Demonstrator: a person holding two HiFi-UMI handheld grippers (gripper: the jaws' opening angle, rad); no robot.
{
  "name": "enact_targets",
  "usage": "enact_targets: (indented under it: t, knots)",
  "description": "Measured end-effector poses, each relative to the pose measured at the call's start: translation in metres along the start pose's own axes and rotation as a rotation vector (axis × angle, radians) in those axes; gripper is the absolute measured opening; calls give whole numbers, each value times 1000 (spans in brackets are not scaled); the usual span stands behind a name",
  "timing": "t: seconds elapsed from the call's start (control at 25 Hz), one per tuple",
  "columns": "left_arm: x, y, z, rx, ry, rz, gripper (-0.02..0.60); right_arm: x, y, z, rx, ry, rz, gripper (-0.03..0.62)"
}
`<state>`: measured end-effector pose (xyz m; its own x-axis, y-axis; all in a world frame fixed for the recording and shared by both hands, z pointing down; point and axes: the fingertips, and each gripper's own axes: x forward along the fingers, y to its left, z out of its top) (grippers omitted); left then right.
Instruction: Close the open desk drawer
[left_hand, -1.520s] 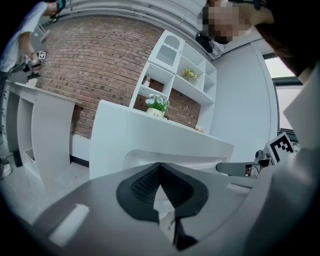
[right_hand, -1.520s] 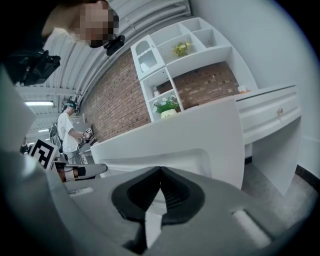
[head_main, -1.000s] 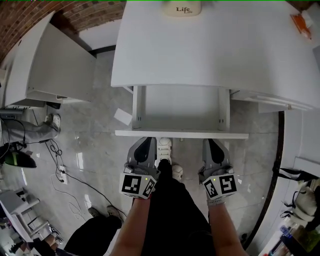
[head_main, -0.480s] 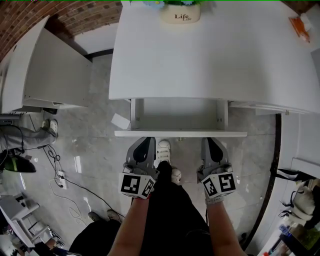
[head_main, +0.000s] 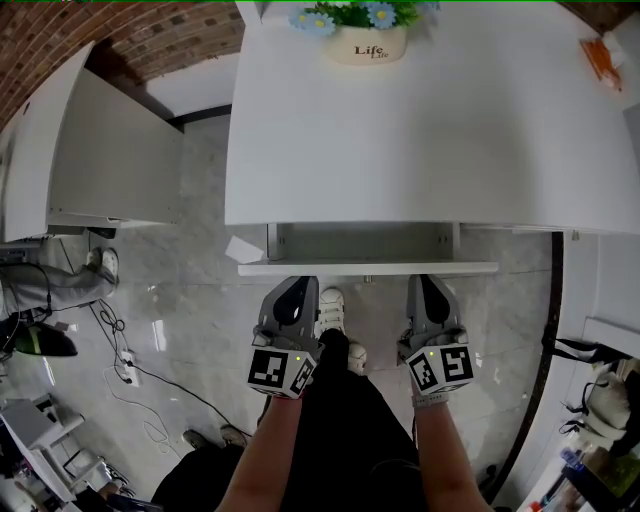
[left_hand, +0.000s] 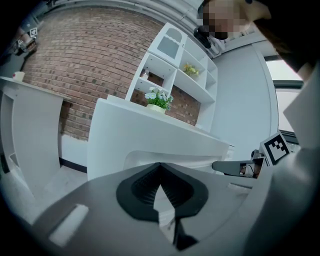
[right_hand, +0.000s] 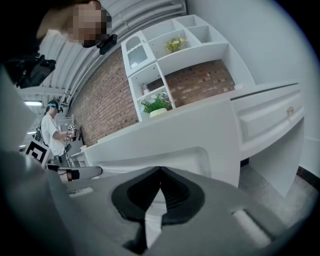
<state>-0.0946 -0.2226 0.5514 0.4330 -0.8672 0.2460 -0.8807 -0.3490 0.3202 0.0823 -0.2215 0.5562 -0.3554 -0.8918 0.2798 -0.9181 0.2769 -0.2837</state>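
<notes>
The white desk (head_main: 400, 130) fills the upper middle of the head view. Its drawer (head_main: 368, 268) sticks out a short way from under the top, showing a narrow strip of its inside. My left gripper (head_main: 296, 284) and right gripper (head_main: 424, 280) both sit with their tips against the drawer's front panel, left and right of its middle. Both are shut with nothing held. In the left gripper view the shut left gripper (left_hand: 160, 166) points at the desk front (left_hand: 150, 145). The right gripper (right_hand: 160, 171) likewise faces the desk front (right_hand: 165, 145).
A pot of blue flowers (head_main: 366, 38) stands at the desk's far edge. A white cabinet (head_main: 90, 150) stands to the left, with cables (head_main: 120, 340) on the tiled floor. A paper scrap (head_main: 243, 249) lies by the drawer's left corner. The person's shoes (head_main: 330, 305) are between the grippers.
The drawer has slid well in under the desk top, with much less of its inside showing. Both grippers stay against its front and have moved forward with it.
</notes>
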Motion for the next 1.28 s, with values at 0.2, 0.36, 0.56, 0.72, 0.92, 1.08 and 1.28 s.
enact_targets:
  t: [0.2,0.36,0.56,0.72,0.92,1.08,1.28]
  knots:
    - [7,2,3,-3,1,-9,3,6,-3,1,10,-6,-12,0]
    - [13,4,6,-3,2,-12,3,12,-6,4,9,-10,-16,-2]
    - [21,8,7,-5,5,-14,3,19,-9,4,20,-18,-24,-1]
    - [25,9,9,-1,8,-13,3,25,-9,9,24,-16,-27,-1]
    - [32,13,13,0,8,-10,3,32,-10,13,20,-11,-28,0]
    - [37,15,15,-1,6,-8,3,37,-12,15,26,-16,-29,0]
    - [43,16,17,-1,6,-7,3,43,-15,17,30,-20,-28,0]
